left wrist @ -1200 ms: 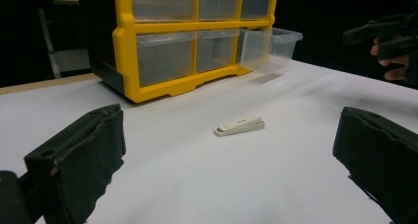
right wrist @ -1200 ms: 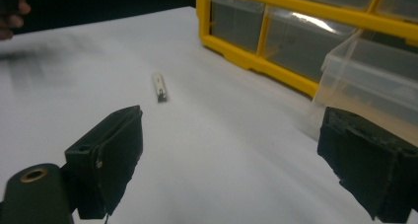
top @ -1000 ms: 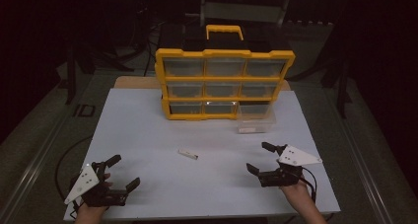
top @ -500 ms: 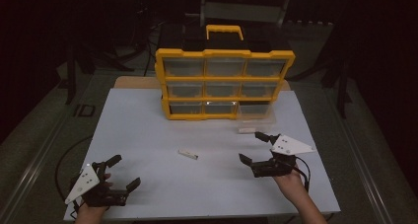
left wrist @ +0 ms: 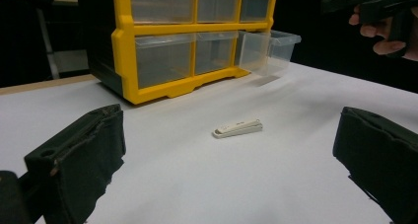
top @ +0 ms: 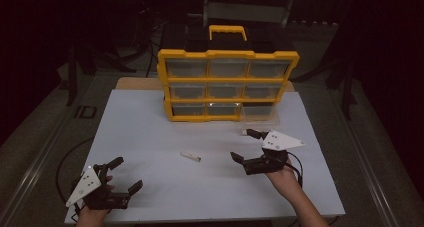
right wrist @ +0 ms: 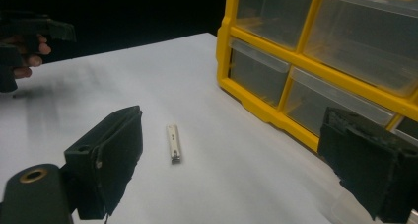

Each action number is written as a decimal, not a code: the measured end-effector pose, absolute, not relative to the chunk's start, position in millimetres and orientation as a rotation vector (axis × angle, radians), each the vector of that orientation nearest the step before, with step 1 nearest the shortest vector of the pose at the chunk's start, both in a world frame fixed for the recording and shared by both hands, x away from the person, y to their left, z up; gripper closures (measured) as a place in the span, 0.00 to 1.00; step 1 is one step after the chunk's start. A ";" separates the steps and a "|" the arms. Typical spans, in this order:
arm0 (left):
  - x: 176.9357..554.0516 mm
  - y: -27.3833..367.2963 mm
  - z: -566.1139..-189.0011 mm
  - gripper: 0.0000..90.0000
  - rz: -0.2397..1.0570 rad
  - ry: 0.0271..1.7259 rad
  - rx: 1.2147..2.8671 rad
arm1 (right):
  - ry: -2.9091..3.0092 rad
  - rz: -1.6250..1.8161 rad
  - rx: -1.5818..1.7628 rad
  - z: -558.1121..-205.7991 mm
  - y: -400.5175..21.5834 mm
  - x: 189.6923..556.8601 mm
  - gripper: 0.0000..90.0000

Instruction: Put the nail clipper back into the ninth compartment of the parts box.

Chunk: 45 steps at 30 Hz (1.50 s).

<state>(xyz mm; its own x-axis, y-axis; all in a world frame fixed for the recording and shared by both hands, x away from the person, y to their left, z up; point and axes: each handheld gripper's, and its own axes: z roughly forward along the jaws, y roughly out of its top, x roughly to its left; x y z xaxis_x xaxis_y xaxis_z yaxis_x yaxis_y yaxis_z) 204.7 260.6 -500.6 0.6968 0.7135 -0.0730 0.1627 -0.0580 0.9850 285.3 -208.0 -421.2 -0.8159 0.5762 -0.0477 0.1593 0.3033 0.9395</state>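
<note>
right gripper (top: 247, 146), jaws spread and empty, faces a small white nail clipper (top: 190, 157) lying flat mid-table, before the yellow drawer organizer (top: 227, 84). left gripper (top: 122, 176) also released. advisable: straddle the clipper's narrow sides, descend until the pads nearly touch the table (top: 150, 132).

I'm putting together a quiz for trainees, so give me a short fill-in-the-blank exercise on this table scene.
1. The organizer has a frame coloured ____.
2. The one drawer pulled out sits in the ____ row.
3. The small white nail clipper lies on the table between the two ____.
4. The jaws of the right tool stand ____.

Missing words: yellow; bottom; tools; open
</note>
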 end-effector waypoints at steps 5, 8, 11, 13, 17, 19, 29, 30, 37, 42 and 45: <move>204.7 260.8 -500.5 0.00 0.522 0.733 1.594 | 2.220 1.510 0.644 -421.2 -196.6 290.3 0.11; 204.6 260.8 -500.5 0.00 0.522 0.732 1.594 | 2.227 1.508 0.632 -421.6 -190.9 292.8 0.11; 204.7 261.0 -500.6 0.00 0.521 0.731 1.597 | 2.244 1.502 0.618 -422.9 -183.3 295.8 0.11; 204.9 261.0 -500.6 0.00 0.520 0.731 1.597 | 2.250 1.497 0.615 -423.9 -179.5 297.6 0.11; 204.6 260.7 -500.5 0.00 0.519 0.731 1.593 | 2.279 1.507 0.614 -426.7 -171.6 301.8 0.11; 204.5 260.4 -500.4 0.00 0.519 0.730 1.594 | 2.298 1.499 0.609 -428.8 -167.4 304.5 0.11; 204.6 260.3 -500.5 0.00 0.516 0.726 1.598 | 2.386 1.442 0.600 -441.6 -143.9 320.0 0.11; 204.6 260.3 -500.5 0.00 0.516 0.726 1.598 | 2.392 1.443 0.602 -442.9 -142.0 321.1 0.11; 205.0 259.9 -500.9 0.00 0.516 0.722 1.603 | 2.438 1.458 0.623 -457.9 -126.5 331.4 0.11; 204.9 259.9 -500.9 0.00 0.515 0.722 1.603 | 2.466 1.430 0.628 -467.2 -116.6 335.4 0.11; 205.1 259.8 -501.1 0.00 0.514 0.721 1.604 | 2.490 1.429 0.625 -473.5 -111.6 338.0 0.11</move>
